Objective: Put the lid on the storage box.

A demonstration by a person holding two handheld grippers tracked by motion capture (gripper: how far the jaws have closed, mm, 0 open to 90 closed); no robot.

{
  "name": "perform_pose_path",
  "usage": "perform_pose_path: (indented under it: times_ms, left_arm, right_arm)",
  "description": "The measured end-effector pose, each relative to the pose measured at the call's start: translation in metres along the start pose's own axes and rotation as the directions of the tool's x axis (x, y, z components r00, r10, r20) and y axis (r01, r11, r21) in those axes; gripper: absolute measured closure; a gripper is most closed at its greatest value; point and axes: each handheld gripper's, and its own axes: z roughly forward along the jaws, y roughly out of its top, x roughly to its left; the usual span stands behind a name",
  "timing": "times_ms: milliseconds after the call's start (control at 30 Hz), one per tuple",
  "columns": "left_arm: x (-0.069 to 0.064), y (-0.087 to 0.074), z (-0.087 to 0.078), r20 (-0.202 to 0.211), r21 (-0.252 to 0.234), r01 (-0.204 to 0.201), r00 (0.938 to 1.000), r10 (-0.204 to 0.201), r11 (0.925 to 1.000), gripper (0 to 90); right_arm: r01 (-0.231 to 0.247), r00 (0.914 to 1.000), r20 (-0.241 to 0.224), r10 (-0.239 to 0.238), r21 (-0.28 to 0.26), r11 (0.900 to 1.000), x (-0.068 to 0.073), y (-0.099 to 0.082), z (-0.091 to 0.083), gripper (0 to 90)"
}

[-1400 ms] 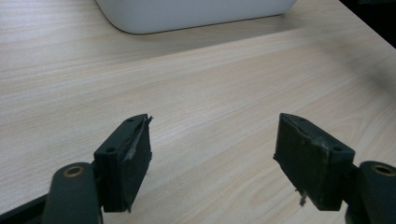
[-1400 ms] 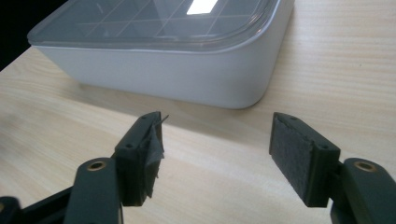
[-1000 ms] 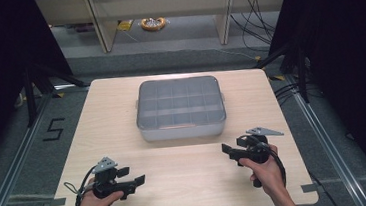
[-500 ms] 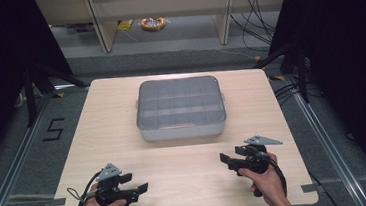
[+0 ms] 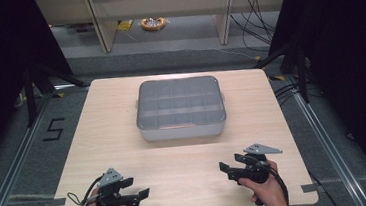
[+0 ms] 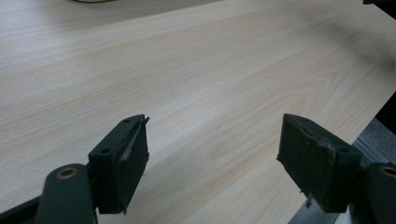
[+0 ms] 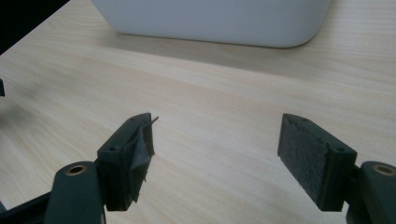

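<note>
A grey lidded compartment box (image 5: 180,103) stands in the middle of the wooden table (image 5: 108,134), its lid on and its divided cells showing through. My left gripper (image 5: 135,187) rests near the table's front left edge, pointing right, open with only bare wood between its jaws (image 6: 215,126). My right gripper (image 5: 231,163) sits at the front right, pointing left. Its jaws have just been opening and hold nothing (image 7: 217,123). The box's white front wall (image 7: 219,18) lies well ahead of the right gripper. Both grippers are well short of the box.
Bare wood stretches between the two grippers and up to the box. Beyond the table's far edge are shelf legs, loose cables (image 5: 258,11) and a yellow object (image 5: 154,22) on the floor. Dark curtains close in both sides.
My right gripper has drawn back toward the near edge of the table and its jaws have spread a little. The left gripper has shifted slightly toward the same edge.
</note>
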Motion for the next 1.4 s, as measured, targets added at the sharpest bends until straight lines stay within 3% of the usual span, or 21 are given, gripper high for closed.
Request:
perform_pose_path:
  times_ms: [167, 233, 267, 300, 400, 500, 533, 600, 633, 667, 700, 833, 867, 933, 967, 1000, 1067, 1100, 1233, 1367, 1400]
  left_arm:
    - [-0.005, -0.003, -0.001, 0.004, -0.002, -0.01, 0.9999, 0.01, 0.9999, 23.7]
    - [-0.007, -0.004, -0.002, 0.009, -0.001, -0.007, 0.9999, 0.007, 1.0, 23.7]
    - [-0.009, -0.005, -0.004, 0.015, 0.006, -0.017, 0.9997, 0.017, 0.9998, 23.7]
    - [-0.009, -0.005, -0.004, 0.015, 0.006, -0.017, 0.9997, 0.017, 0.9998, 23.6]
    - [-0.012, -0.007, -0.005, 0.019, 0.012, -0.026, 0.9995, 0.025, 0.9996, 23.5]
    - [-0.014, -0.01, -0.006, 0.028, 0.015, -0.03, 0.9992, 0.03, 0.9994, 23.5]
    - [-0.014, -0.011, -0.006, 0.021, 0.02, -0.033, 0.9992, 0.033, 0.9992, 23.5]
    - [-0.015, -0.013, -0.005, 0.024, 0.03, -0.034, 0.9992, 0.034, 0.9989, 23.5]
    - [-0.017, -0.014, -0.004, 0.023, 0.024, -0.017, 0.9996, 0.016, 0.9996, 23.5]
    - [-0.017, -0.015, -0.005, 0.022, 0.032, -0.029, 0.9993, 0.029, 0.9991, 23.5]
    - [-0.018, -0.015, -0.005, 0.023, 0.034, -0.029, 0.9993, 0.028, 0.999, 23.5]
    - [-0.023, -0.019, -0.006, 0.025, 0.03, -0.034, 0.9991, 0.033, 0.999, 23.4]
    - [-0.026, -0.02, -0.006, 0.028, 0.028, -0.03, 0.9992, 0.03, 0.9991, 23.4]
    - [-0.028, -0.022, -0.007, 0.031, 0.035, -0.042, 0.9987, 0.041, 0.9985, 23.3]
    - [-0.03, -0.023, -0.007, 0.034, 0.034, -0.038, 0.9987, 0.037, 0.9987, 23.3]
    - [-0.031, -0.024, -0.008, 0.038, 0.035, -0.041, 0.9985, 0.04, 0.9985, 23.3]
    - [-0.032, -0.025, -0.009, 0.042, 0.033, -0.045, 0.9982, 0.044, 0.9985, 23.2]
    - [-0.033, -0.025, -0.009, 0.041, 0.036, -0.045, 0.9982, 0.044, 0.9983, 23.2]
    - [-0.033, -0.026, -0.01, 0.036, 0.034, -0.041, 0.9986, 0.04, 0.9986, 23.2]
    - [-0.032, -0.026, -0.01, 0.031, 0.039, -0.042, 0.9987, 0.041, 0.9984, 23.2]
    - [-0.032, -0.026, -0.01, 0.036, 0.033, -0.039, 0.9986, 0.038, 0.9987, 23.2]
  right_arm:
    - [-0.004, 0.9998, -0.017, 0.004, 0.02, 0.9998, 0.007, -0.007, -0.005, 27.2]
    - [0.031, 0.9995, 0.002, -0.031, 0.023, 0.9993, 0.007, -0.01, -0.008, 26.9]
    - [-0.019, 0.9996, -0.021, 0.02, 0.028, 0.9994, 0.013, -0.013, -0.01, 26.6]
    - [-0.019, 0.9996, -0.021, 0.02, 0.028, 0.9994, 0.013, -0.013, -0.01, 26.6]
    - [0.037, 0.9993, -0.003, -0.037, 0.032, 0.9988, 0.011, -0.017, -0.011, 26.2]
    - [0.029, 0.9988, -0.039, -0.028, 0.03, 0.9991, 0.015, -0.022, -0.015, 25.6]
    - [-0.002, 0.9996, -0.028, 0.003, 0.04, 0.9992, 0.018, -0.023, -0.017, 25.2]
    - [0.048, 0.9982, -0.037, -0.047, 0.026, 0.9985, 0.019, -0.027, -0.019, 24.0]
    - [0.048, 0.9982, -0.037, -0.047, 0.026, 0.9985, 0.019, -0.027, -0.019, 24.0]
    - [0.003, 0.9994, -0.035, -0.002, 0.04, 0.9992, 0.024, -0.029, -0.02, 23.7]
    - [0.06, 0.9975, -0.04, -0.058, 0.036, 0.9976, 0.022, -0.032, -0.021, 22.6]
    - [0.05, 0.9978, -0.047, -0.048, 0.05, 0.9975, 0.026, -0.037, -0.025, 21.7]
    - [0.077, 0.9968, -0.029, -0.075, 0.051, 0.9958, 0.025, -0.039, -0.026, 21.5]
    - [0.079, 0.9963, -0.039, -0.076, 0.059, 0.9951, 0.026, -0.043, -0.027, 21.4]
    - [0.021, 0.9985, -0.051, -0.017, 0.071, 0.9973, 0.031, -0.046, -0.028, 21.4]
    - [0.052, 0.9979, -0.043, -0.048, 0.079, 0.9956, 0.03, -0.048, -0.031, 21.4]
    - [0.026, 0.9981, -0.058, -0.022, 0.077, 0.9967, 0.032, -0.051, -0.031, 21.4]
    - [0.066, 0.9969, -0.048, -0.062, 0.067, 0.9956, 0.029, -0.052, -0.031, 21.4]
    - [0.077, 0.9961, -0.049, -0.073, 0.084, 0.9935, 0.031, -0.058, -0.034, 21.3]
    - [0.076, 0.9961, -0.051, -0.072, 0.084, 0.9936, 0.032, -0.06, -0.036, 21.3]
    - [0.037, 0.9978, -0.058, -0.031, 0.101, 0.9942, 0.035, -0.061, -0.037, 21.2]
